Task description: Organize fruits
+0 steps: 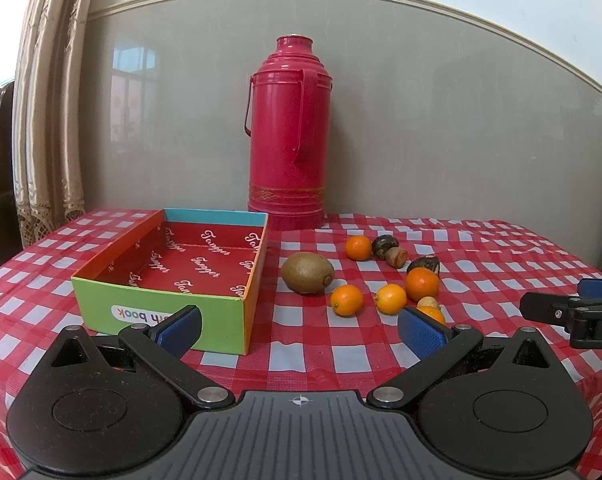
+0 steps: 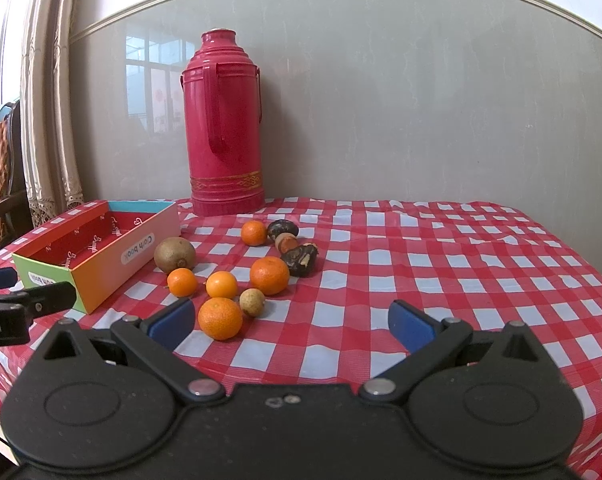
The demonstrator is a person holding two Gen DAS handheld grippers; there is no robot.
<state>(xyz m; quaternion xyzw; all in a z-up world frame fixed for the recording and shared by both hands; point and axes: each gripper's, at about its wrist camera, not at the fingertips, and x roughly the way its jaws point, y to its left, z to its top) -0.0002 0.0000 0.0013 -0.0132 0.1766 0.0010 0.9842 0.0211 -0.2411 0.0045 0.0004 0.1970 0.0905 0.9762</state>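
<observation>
Both pairs of tongs are hovering low over the checked cloth of the bench point(image 2: 441, 248), spread wide and pinching nothing. The left tongs point(image 1: 301, 330) are facing the open cardboard box point(image 1: 237, 322), which is sitting empty at the left, and the right tongs point(image 2: 291, 322) are pointing at the loose fruit just beside it.

The fruit is lying in a small cluster between the box and the bench's middle, in front of a tall red thermos point(image 2: 223, 128). The kiwi point(image 2: 174, 255) is resting nearest the box. Five small mandarins are scattered around it; the nearest mandarin point(image 2: 220, 318) is sitting just ahead of the right tongs' left finger, touching or nearly touching a small tan longan-like fruit point(image 2: 252, 302). Further back, three dark water-chestnut-like pieces point(image 2: 299, 258) are huddling together.

All of it looks light. The mandarins are probably soft-skinned and round, so they are likely to roll or bruise; closing across the widest middle with gentle pressure seems wise. The kiwi looks fuzzy, which should help the pads hold, and is best taken across its short axis. The nearest mandarin appears the easiest first pick.
</observation>
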